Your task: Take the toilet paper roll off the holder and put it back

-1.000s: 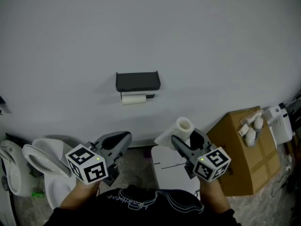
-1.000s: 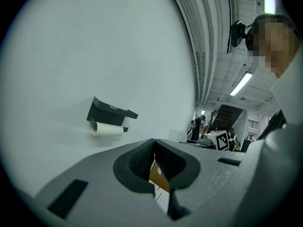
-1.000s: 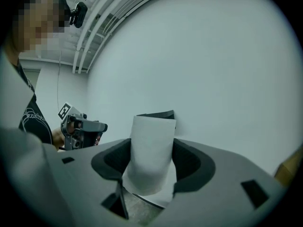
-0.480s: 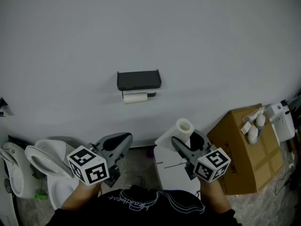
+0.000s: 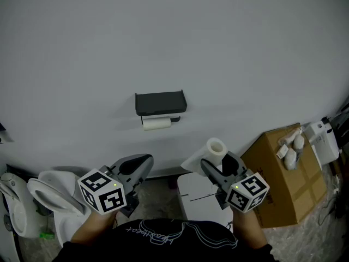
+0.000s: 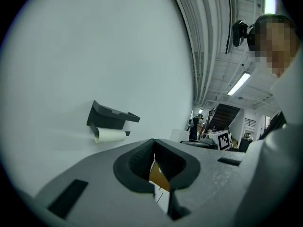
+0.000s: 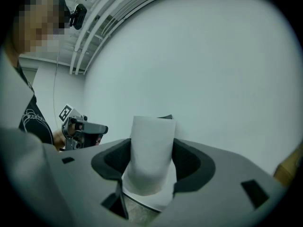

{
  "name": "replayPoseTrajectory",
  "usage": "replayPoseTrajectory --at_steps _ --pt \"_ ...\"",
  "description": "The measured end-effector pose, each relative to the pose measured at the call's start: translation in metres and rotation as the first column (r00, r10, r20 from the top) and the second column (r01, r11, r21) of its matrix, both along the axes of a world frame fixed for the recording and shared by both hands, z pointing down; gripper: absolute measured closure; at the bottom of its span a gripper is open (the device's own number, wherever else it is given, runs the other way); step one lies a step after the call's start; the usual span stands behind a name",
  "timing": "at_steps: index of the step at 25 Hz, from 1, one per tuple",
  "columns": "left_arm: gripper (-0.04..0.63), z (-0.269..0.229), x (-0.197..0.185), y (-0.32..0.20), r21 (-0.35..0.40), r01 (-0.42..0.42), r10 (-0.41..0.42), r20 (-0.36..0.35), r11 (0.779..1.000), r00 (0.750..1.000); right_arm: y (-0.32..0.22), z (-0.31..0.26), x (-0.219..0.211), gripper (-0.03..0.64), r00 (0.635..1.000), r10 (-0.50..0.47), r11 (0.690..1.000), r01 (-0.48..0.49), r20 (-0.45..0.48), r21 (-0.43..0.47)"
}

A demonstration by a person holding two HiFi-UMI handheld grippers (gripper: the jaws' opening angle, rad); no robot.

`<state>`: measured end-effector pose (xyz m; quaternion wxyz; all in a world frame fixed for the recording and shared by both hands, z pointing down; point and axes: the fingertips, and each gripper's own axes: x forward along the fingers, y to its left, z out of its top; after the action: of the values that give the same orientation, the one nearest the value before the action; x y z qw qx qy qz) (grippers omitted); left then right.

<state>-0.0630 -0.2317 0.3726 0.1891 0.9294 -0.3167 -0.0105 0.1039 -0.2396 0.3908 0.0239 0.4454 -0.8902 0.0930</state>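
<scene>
A black wall holder (image 5: 160, 102) with a flat shelf on top carries a white paper roll (image 5: 156, 123) beneath it. My right gripper (image 5: 218, 165) is shut on a second white toilet paper roll (image 5: 214, 149), which stands upright between its pads with a loose sheet hanging off to the left. In the right gripper view this roll (image 7: 150, 152) fills the gap between the jaws and hides most of the holder. My left gripper (image 5: 139, 165) is shut with nothing in it, its pads touching. The holder (image 6: 111, 118) and its roll (image 6: 110, 135) lie up and to the left of it. Both grippers are held well short of the wall.
A brown cardboard box (image 5: 283, 179) with small white items on top stands at the right, with a white device (image 5: 322, 141) beside it. A white toilet (image 5: 52, 190) sits at the lower left. A white cabinet (image 5: 199, 192) lies below the right gripper.
Both grippers stay where they were, the right one still gripping the roll. The head view has tilted slightly, so the holder sits a little lower in the picture.
</scene>
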Motion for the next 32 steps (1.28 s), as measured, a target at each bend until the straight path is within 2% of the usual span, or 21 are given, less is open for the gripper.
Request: replayPoseTrajectory --at_steps 15,32 --pt "0.589 -0.014 -0.016 -0.038 0.018 -0.039 0.040 -0.010 0.999 0.999 -0.040 -0.056 -0.011 0.344 0.999 0.032 0.992 -0.029 -0.022 0.121" --pt "0.590 -0.024 -0.047 -0.083 0.058 -0.054 0.056 -0.030 0.997 0.998 -0.091 -0.122 -0.052 0.344 0.994 0.014 0.963 0.016 -0.110 0.270"
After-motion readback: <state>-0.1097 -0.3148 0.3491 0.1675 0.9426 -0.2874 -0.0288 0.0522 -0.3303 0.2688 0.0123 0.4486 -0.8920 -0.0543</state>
